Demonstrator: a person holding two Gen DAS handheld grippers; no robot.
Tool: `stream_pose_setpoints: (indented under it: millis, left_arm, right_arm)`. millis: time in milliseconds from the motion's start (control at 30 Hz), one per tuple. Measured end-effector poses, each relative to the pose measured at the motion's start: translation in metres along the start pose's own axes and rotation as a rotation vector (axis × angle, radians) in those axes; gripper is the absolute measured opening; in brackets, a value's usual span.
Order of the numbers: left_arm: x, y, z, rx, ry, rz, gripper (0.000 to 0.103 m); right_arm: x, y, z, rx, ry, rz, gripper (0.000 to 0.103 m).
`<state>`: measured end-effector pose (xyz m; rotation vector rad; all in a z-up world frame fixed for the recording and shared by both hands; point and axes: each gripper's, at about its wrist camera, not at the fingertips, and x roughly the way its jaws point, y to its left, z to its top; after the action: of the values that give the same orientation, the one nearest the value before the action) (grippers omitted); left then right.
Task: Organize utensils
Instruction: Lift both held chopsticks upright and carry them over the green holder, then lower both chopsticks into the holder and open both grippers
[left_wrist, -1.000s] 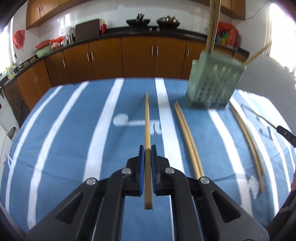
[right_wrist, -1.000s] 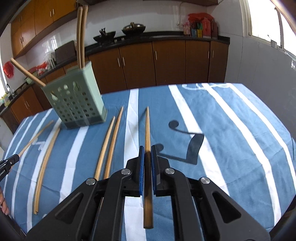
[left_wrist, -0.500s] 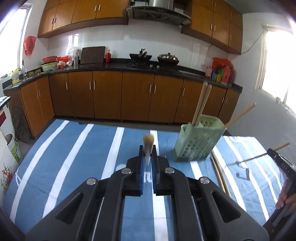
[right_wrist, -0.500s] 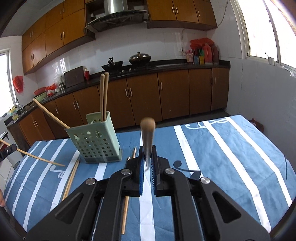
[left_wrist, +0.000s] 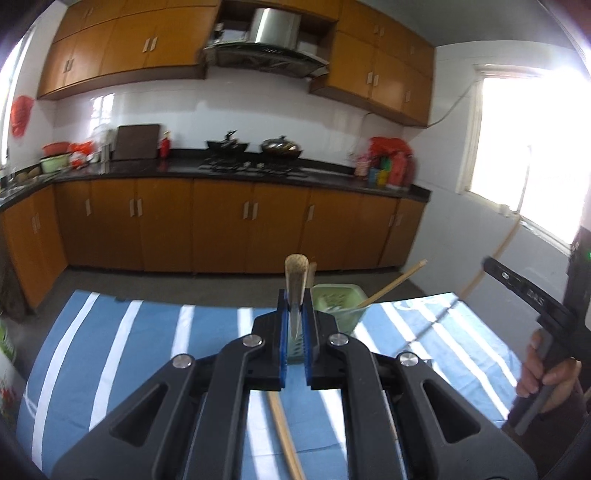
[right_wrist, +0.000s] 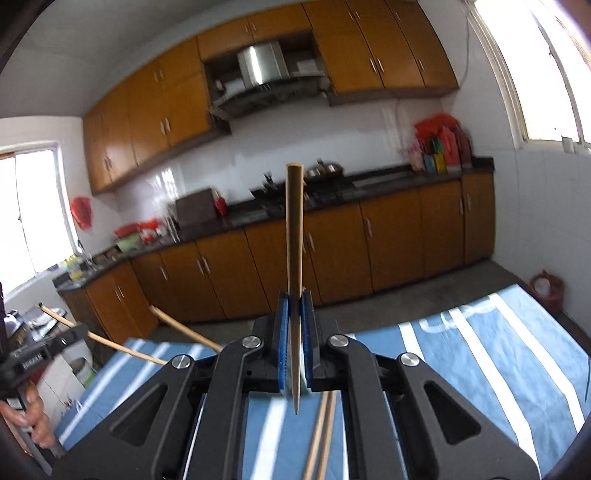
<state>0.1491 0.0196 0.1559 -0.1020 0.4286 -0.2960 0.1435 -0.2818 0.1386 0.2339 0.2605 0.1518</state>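
My left gripper (left_wrist: 295, 314) is shut on a wooden chopstick (left_wrist: 296, 273) that points up and away, its thick end showing above the blue pads. Just behind it stands the green perforated holder (left_wrist: 338, 308) with a chopstick (left_wrist: 397, 282) leaning out of it. My right gripper (right_wrist: 295, 314) is shut on another chopstick (right_wrist: 294, 236), held raised, tip near the camera. The right gripper also shows at the right of the left wrist view (left_wrist: 528, 295), and the left gripper at the left of the right wrist view (right_wrist: 40, 354). The holder is hidden behind the fingers in the right wrist view.
The table carries a blue cloth with white stripes (left_wrist: 122, 332). Loose chopsticks lie on it below each gripper (left_wrist: 284, 432) (right_wrist: 323, 435). Kitchen cabinets and a counter (left_wrist: 221, 221) line the far wall. A person's hand (left_wrist: 546, 373) grips the right handle.
Both grippers have lifted and tilted up from the table, each carrying its chopstick. The views swung from the cloth to the kitchen wall. The left gripper moved close to the green holder.
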Motion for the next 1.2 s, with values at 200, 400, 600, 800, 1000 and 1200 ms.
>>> stream_pose_setpoints:
  millis: [200, 400, 600, 800, 1000, 1200]
  left_arm:
    - [0.003, -0.025, 0.025, 0.013, -0.04, -0.046, 0.008]
    - [0.035, -0.036, 0.045, 0.035, -0.027, -0.011, 0.008]
    - [0.071, -0.035, 0.043, 0.06, 0.054, 0.003, 0.008]
    - [0.107, -0.03, 0.034, 0.067, 0.122, 0.01, 0.008]
    - [0.131, -0.017, 0.028, 0.03, 0.145, 0.009, 0.008]
    - [0.129, -0.01, 0.027, 0.002, 0.131, 0.017, 0.011]
  right_arm:
    - [0.01, 0.021, 0.019, -0.036, -0.081, 0.011, 0.007]
    - [0.035, 0.027, 0.027, -0.015, -0.136, 0.001, 0.007]
    - [0.07, 0.027, 0.021, -0.002, -0.114, -0.019, 0.007]
    - [0.104, 0.028, -0.004, -0.006, -0.027, -0.03, 0.007]
    - [0.115, 0.023, -0.017, -0.001, 0.036, -0.035, 0.008]
    - [0.102, 0.021, -0.014, -0.007, 0.042, -0.033, 0.022]
